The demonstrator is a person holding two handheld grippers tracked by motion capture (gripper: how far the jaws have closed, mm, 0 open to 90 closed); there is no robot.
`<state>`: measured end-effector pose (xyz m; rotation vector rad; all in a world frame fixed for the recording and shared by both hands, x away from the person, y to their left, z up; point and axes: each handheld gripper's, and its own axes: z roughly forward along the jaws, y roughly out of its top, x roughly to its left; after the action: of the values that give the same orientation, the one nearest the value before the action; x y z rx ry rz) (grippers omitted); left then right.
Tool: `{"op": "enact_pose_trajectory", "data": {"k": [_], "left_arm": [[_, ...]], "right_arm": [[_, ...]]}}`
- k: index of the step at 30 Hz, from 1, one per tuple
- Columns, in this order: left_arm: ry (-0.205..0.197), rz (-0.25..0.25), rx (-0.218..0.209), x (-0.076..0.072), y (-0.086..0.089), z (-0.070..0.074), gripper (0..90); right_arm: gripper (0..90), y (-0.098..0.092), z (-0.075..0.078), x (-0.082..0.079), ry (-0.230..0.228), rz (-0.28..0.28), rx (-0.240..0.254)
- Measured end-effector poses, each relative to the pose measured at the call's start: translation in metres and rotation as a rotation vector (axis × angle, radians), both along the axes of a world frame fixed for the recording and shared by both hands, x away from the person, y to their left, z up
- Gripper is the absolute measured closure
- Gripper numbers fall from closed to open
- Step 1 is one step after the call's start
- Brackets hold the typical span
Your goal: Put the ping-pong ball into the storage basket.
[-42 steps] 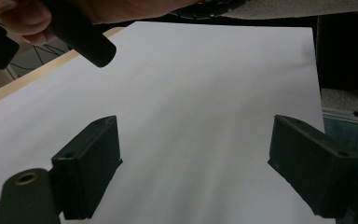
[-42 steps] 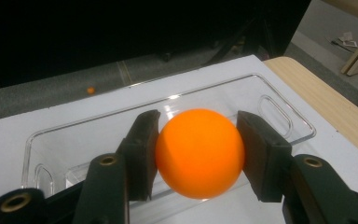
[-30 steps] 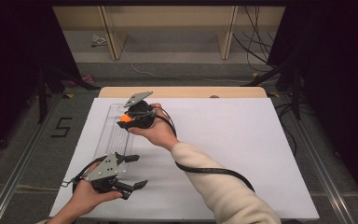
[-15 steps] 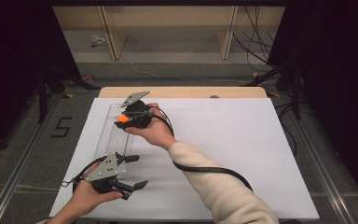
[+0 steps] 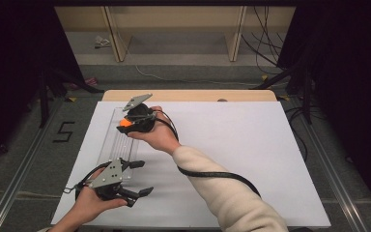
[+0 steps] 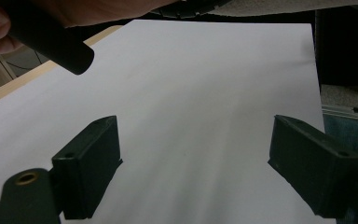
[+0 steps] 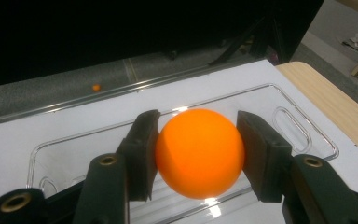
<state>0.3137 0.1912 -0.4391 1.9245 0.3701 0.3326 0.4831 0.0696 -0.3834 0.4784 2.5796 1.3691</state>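
Item: orange ball. Round, plain, glossy. Clamped between the two black fingers of the right gripper, one pad pressing on each side. Position: held above the far end of the clear plastic tray, not resting on it. In the high view the orange ball shows at the front of the right gripper, which sits over the tray's far end.

Item: clear plastic tray. Long, transparent, with rounded corners and slot-shaped handle cut-outs at the end. Lies on the white sheet at the left part of the table, running from near to far.

Item: left gripper. Held at the near left corner of the sheet, just beside the tray's near end. Fingers spread wide apart with nothing between them; white sheet visible beyond them.

Item: table. Light wooden top, mostly covered by a white sheet; a wooden strip is exposed along the far edge.

Item: small orange object. Lies on the grey floor beyond the table's edge, well apart from the tray; too small to identify.
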Motion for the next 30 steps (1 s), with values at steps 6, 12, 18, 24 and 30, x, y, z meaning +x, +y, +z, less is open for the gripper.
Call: {"op": "enact_pose_trajectory", "data": {"k": [6, 12, 18, 24, 30], "left_arm": [[-0.001, 0.000, 0.001, 0.000, 0.000, 0.000, 16.1], [-0.001, 0.000, 0.002, 0.000, 0.000, 0.000, 16.2], [-0.001, 0.000, 0.002, 0.000, 0.000, 0.000, 16.2], [-0.002, 0.000, 0.001, 0.000, 0.000, 0.000, 16.2], [-0.001, -0.001, 0.001, 0.000, 0.000, 0.000, 16.3]], "right_arm": [[51.3, 0.002, 0.001, 0.000, 0.001, 0.002, -0.002], [51.3, 0.004, 0.000, 0.000, 0.001, 0.005, -0.003], [51.3, 0.007, 0.000, 0.001, 0.002, 0.010, -0.007], [51.3, 0.010, -0.002, 0.002, 0.011, 0.010, -0.011], [51.3, 0.012, -0.004, 0.003, 0.016, 0.014, -0.015]]}}
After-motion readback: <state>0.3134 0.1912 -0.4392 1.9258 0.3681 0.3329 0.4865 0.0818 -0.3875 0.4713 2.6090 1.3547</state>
